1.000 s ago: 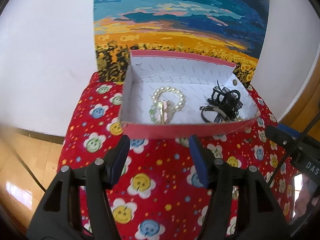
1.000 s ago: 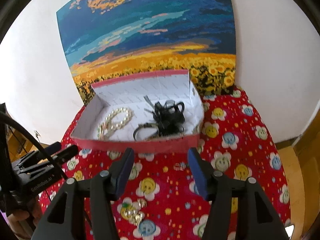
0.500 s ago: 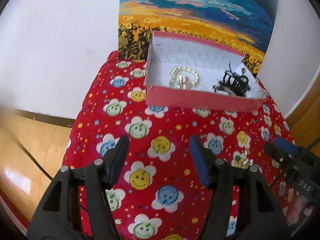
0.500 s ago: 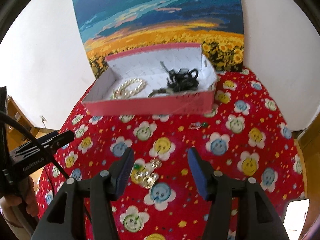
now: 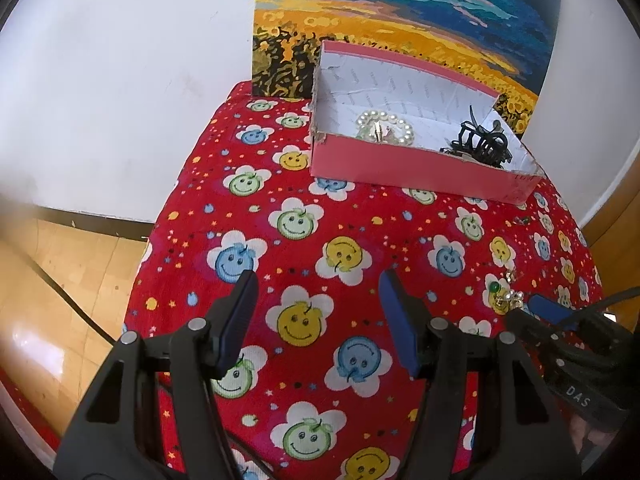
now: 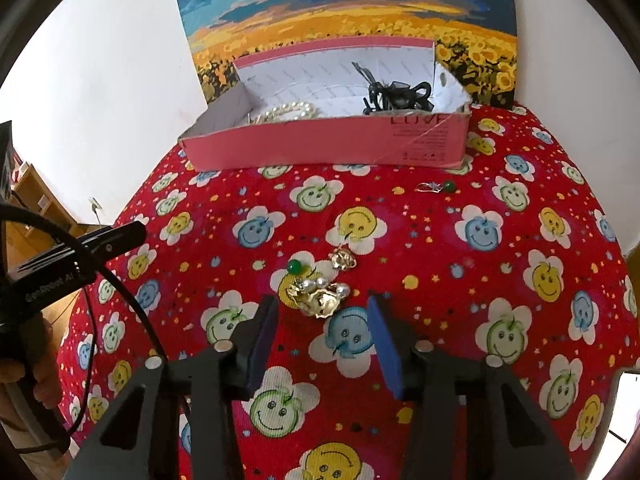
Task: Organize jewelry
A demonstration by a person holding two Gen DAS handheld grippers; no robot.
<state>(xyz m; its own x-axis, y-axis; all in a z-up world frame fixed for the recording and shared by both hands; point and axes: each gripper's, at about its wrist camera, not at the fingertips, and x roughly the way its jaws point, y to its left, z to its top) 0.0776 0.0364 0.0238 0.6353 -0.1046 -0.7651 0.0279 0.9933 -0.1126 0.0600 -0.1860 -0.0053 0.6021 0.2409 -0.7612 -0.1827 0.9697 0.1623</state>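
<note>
Earrings point(image 6: 320, 296) — heap runs crosswise, just beyond closing right gripper point(image 6: 322, 334).

Pearl bracelet point(image 5: 385, 127) left of hair claw point(image 5: 482, 145) in box point(image 5: 420, 172); earrings point(image 6: 320, 294) nearer on cloth point(image 6: 440, 264).

Left gripper point(image 5: 316, 316) hovering open over the flowered cloth point(image 5: 360, 248), nothing between its fingers point(image 5: 240, 312). Pink box point(image 5: 400, 168) sitting beyond, holding a pearl bracelet point(image 5: 386, 126) and black hair clip point(image 5: 480, 144). Earrings point(image 5: 504, 296) lying near the right gripper point(image 5: 548, 308).

Left gripper point(image 5: 316, 312) hovers angled down over the tablecloth, jaws apart, nothing between them. Right gripper point(image 6: 322, 328) angled down too, jaws closing, empty.
</note>
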